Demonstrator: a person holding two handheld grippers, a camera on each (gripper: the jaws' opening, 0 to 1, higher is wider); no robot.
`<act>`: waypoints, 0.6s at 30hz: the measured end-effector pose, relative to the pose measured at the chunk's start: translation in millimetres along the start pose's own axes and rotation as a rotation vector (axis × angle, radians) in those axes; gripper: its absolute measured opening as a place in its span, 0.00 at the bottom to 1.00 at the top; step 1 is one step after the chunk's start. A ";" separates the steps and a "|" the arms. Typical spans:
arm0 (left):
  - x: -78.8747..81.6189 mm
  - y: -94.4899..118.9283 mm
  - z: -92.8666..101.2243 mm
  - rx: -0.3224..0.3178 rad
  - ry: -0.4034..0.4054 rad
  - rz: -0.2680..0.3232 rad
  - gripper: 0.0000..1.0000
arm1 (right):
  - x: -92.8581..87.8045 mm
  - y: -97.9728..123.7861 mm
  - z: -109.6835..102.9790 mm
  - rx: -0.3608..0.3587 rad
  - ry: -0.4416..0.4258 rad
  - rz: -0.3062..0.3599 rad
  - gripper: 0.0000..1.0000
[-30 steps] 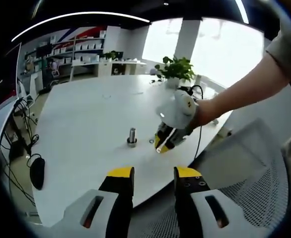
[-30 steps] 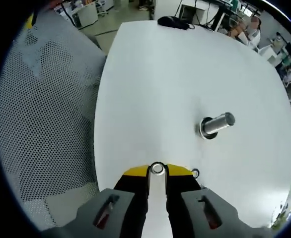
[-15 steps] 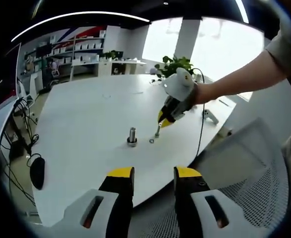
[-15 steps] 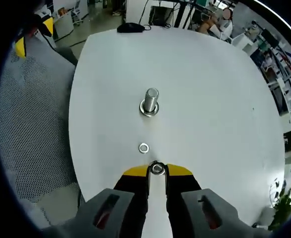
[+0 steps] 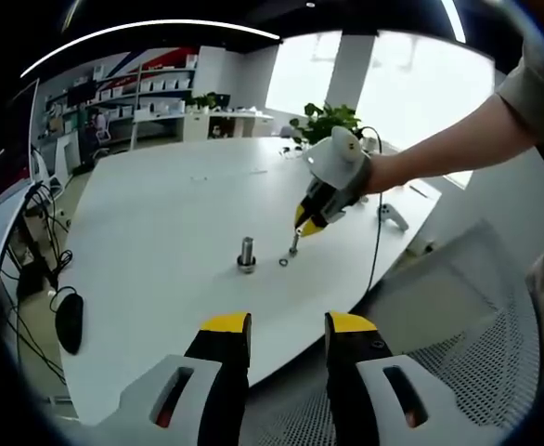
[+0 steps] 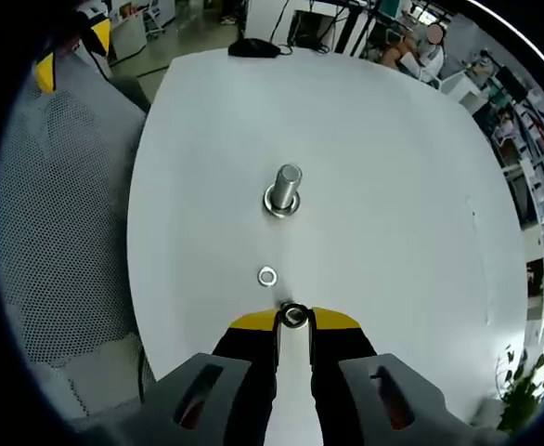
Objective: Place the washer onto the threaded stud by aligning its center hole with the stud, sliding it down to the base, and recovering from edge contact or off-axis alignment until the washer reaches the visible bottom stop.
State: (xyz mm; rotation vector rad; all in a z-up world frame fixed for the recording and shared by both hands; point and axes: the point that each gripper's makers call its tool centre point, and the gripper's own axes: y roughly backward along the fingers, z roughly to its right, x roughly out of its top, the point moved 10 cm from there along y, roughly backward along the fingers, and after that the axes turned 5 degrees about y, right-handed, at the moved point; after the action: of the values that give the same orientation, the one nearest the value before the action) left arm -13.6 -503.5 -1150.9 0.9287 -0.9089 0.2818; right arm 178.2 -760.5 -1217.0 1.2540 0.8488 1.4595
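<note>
One stud [image 6: 283, 190], two washers — one [image 6: 294, 315] pinched by right gripper [image 6: 294, 319], one [image 6: 267, 276] on table [image 6: 393, 186], left gripper [image 5: 286, 323] parted.

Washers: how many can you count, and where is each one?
2. One washer is pinched in the right gripper; another washer lies flat on the table, short of the stud.
</note>
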 end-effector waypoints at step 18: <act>-0.7 -0.6 -0.6 0.005 0.007 -0.010 0.30 | -0.6 -2.7 7.8 0.037 -0.038 0.018 0.14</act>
State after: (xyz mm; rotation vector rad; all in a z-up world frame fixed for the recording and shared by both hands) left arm -13.3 -503.3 -1151.9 0.9361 -0.8976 0.2786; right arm 186.4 -761.1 -1218.0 1.3160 0.8442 1.4357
